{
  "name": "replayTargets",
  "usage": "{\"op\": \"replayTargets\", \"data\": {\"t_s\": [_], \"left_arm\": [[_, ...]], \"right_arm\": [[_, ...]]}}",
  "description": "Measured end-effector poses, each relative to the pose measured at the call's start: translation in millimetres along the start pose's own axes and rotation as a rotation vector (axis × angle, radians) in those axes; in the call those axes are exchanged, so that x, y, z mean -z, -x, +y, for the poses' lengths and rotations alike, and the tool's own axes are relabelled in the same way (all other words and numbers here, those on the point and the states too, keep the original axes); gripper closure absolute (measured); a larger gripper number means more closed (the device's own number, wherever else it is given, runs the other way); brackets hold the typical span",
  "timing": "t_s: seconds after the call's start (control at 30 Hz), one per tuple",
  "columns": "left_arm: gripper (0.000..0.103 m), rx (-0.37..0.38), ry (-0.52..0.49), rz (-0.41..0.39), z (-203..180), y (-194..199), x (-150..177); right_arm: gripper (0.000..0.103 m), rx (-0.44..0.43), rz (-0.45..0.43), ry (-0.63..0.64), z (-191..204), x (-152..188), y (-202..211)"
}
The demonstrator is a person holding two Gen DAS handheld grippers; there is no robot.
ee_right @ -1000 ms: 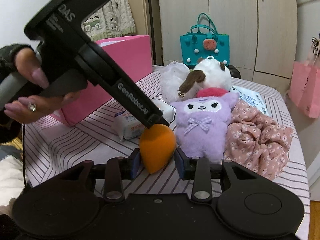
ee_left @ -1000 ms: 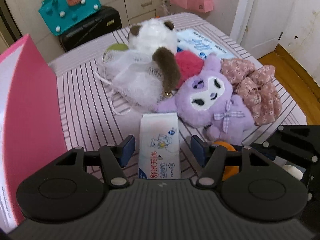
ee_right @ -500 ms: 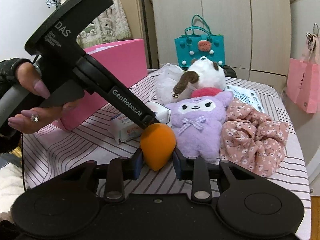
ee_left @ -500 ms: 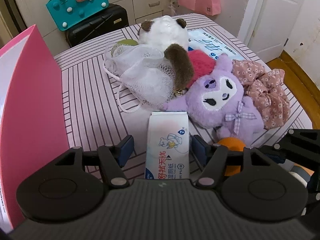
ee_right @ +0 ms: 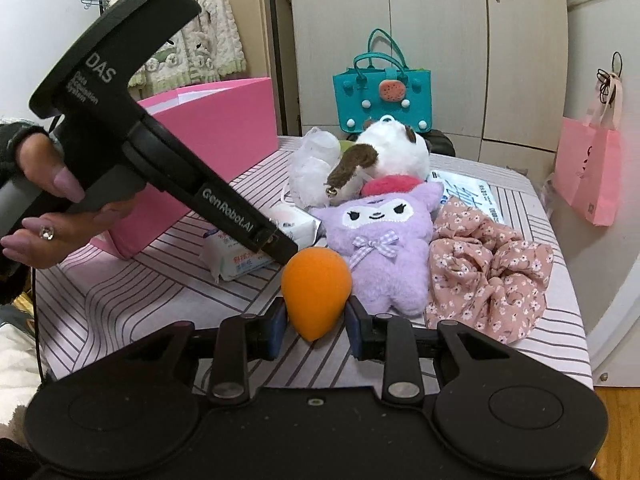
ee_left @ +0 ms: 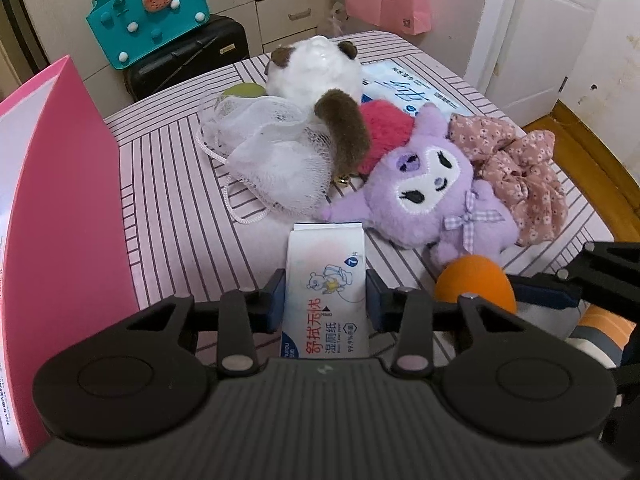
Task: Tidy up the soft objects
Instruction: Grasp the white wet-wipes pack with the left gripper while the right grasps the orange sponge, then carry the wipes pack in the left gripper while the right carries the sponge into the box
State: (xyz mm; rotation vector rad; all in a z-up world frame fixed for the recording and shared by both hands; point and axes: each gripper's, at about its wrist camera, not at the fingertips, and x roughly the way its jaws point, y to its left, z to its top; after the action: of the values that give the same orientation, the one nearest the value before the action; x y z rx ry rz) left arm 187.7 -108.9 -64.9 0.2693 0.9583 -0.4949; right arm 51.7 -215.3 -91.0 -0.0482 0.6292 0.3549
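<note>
The left gripper (ee_left: pixel 325 300) has just been closing and now clamps a pack of wet wipes (ee_left: pixel 326 296) lying on the striped bench (ee_left: pixel 172 216). The right gripper (ee_right: pixel 316 322) pinches an orange sponge (ee_right: pixel 316 284). Just beyond lie a purple plush (ee_left: pixel 432 196), a flowered scrunchie (ee_left: pixel 520 172), a white mesh pouch (ee_left: pixel 276 160) and a white-and-brown plush (ee_left: pixel 316 68).

Two wrist fisheyes close over the striped table (ee_left: pixel 168 184), facing steeply downward and shallower — both share the purple plush (ee_left: pixel 432 196).

Purple plush toy (ee_left: pixel 432 196) fuzzy; wipes pack (ee_left: pixel 326 292) glossy plastic; orange sponge (ee_right: pixel 316 286) matt.
</note>
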Motion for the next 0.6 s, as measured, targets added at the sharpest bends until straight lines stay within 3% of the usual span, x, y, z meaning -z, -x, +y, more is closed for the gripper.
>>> {"op": "replayTargets", "data": {"t_s": [0.13, 0.6], "left_arm": [[0.064, 0.020, -0.004, 0.017, -2, 4, 2], [0.064, 0.118, -0.004, 0.126, 6, 57, 18]], "right_arm": [[0.068, -0.015, 0.022, -0.004, 0, -4, 5], [0.068, -0.211, 0.200, 0.028, 20, -36, 25]]}}
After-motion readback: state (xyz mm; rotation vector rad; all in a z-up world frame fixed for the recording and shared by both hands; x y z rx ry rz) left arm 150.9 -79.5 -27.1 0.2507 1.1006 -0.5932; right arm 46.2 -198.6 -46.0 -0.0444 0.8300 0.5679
